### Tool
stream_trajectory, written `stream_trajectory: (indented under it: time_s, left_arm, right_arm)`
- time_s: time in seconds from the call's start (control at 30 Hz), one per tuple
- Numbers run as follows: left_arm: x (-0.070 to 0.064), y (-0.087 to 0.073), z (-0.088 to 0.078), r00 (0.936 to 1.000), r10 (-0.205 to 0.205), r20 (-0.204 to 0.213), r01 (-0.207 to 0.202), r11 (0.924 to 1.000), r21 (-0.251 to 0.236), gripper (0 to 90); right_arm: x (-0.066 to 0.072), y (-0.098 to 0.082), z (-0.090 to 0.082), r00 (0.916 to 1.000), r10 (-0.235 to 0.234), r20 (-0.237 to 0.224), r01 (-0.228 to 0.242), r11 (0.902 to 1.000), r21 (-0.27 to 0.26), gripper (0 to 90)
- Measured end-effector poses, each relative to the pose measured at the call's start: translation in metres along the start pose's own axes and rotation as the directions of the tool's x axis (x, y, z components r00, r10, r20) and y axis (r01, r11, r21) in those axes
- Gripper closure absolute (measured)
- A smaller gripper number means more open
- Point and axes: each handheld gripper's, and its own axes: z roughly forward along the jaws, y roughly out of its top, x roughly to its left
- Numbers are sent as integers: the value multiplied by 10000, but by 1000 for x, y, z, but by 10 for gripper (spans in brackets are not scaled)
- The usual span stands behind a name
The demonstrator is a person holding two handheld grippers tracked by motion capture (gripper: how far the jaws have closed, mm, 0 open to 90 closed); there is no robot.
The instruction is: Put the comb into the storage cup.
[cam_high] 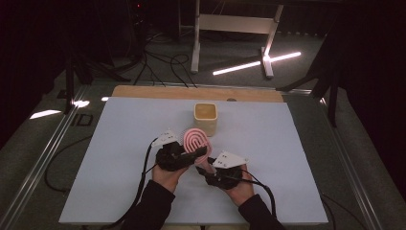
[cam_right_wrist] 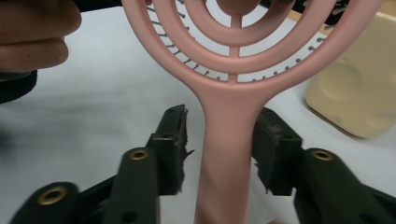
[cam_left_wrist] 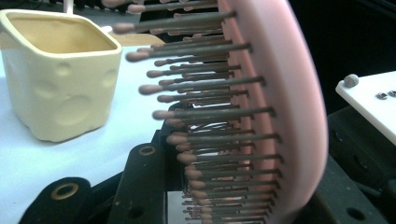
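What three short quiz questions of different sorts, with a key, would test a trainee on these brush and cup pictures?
1. True or false: the right gripper has its pads pressed tight on the brush handle.
2. Which gripper grips the brush head? A) the left gripper B) the right gripper C) neither
3. Fill in: in the high view the cup stands ____ on the table, beyond the brush.

Key:
1. False: in the right gripper view the handle runs between the jaws with a gap on each side.
2. A: the left gripper view has the head's rim clamped, bristles pointing towards the cup.
3. upright
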Motion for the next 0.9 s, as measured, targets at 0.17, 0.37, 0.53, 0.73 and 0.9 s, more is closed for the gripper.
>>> stream_trajectory:
  time_s: [0.17,0.37,0.53,0.73,0.9]
  left_arm:
    - [0,0,-1,10000,68,-69,-68,10000,-32,635]
    - [1,1,-2,9999,96,-102,-97,9999,-115,636]
    - [1,2,-3,9999,116,-116,-118,9997,-204,637]
    - [2,3,-5,9998,154,-124,-157,9994,-313,637]
    - [2,5,-6,9997,172,-159,-177,9992,-345,637]
  right_arm:
    - [0,0,0,9999,134,35,-134,9999,17,467]
    - [-2,1,-1,9993,259,-279,-262,9996,-102,389]
    - [-1,1,-1,9992,349,-180,-351,9993,-131,319]
    - [-3,1,-1,9979,642,-24,-642,9976,-249,184]
    - [-4,2,-2,9974,713,-66,-715,9970,-310,123]
